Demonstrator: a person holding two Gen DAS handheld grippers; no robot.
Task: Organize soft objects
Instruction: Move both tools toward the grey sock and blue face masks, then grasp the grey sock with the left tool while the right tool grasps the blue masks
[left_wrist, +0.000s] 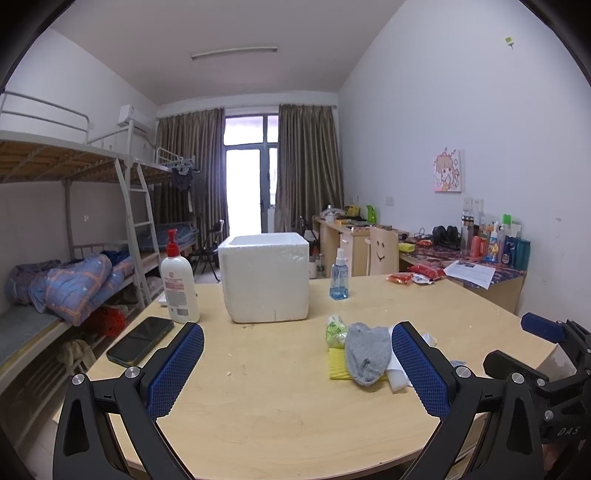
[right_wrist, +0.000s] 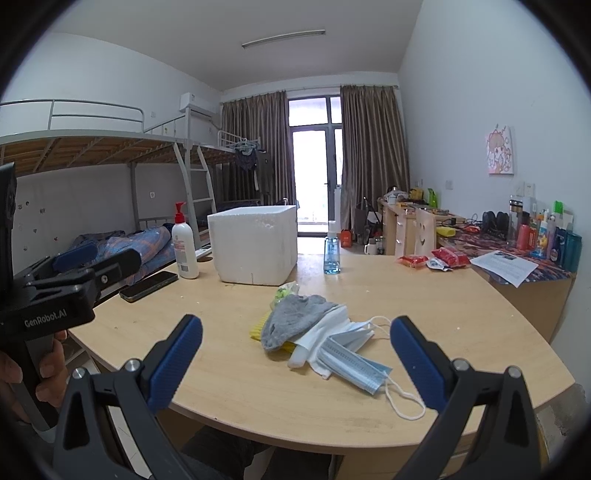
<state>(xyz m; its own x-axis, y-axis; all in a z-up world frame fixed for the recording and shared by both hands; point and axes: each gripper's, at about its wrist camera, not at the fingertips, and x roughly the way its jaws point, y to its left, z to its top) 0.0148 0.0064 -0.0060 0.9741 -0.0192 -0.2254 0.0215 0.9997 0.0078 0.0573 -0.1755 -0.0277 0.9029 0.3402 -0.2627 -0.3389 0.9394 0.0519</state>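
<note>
Grippers hang over the near edge of the round wooden table (right_wrist: 424, 295), both empty and aimed across it toward the far window. Seen through its own camera, the left gripper (left_wrist: 297, 365) has its jaws spread wide, the blue ribbed pads (left_wrist: 177, 369) well apart, with only bare tabletop between them. Its right finger stands just beside the pile of soft things. The right gripper (right_wrist: 295, 358) is likewise wide open, its fingers flanking the near end of the pile without touching it.

In the right wrist view the left tool shows at the left edge, held level and a little above the table; a hand (right_wrist: 48, 369) wraps its black grip from below, fingers curled round the handle.

The pile lies on the table's near half, right of centre. A grey sock (right_wrist: 295, 321) sits crumpled on top, draped over a yellow cloth (right_wrist: 258, 328) and touching a small green-and-white packet (right_wrist: 282, 293) behind it. White folded tissue (right_wrist: 325, 332) pokes out from under the sock, and blue face masks (right_wrist: 354, 360) fan out toward the near edge, ear loops trailing.

Behind the pile stands a white foam box (right_wrist: 255, 245), open on top, with a lotion pump bottle (right_wrist: 184, 247) and a dark phone (right_wrist: 147, 286) to its left and a blue spray bottle (right_wrist: 331, 254) to its right
</note>
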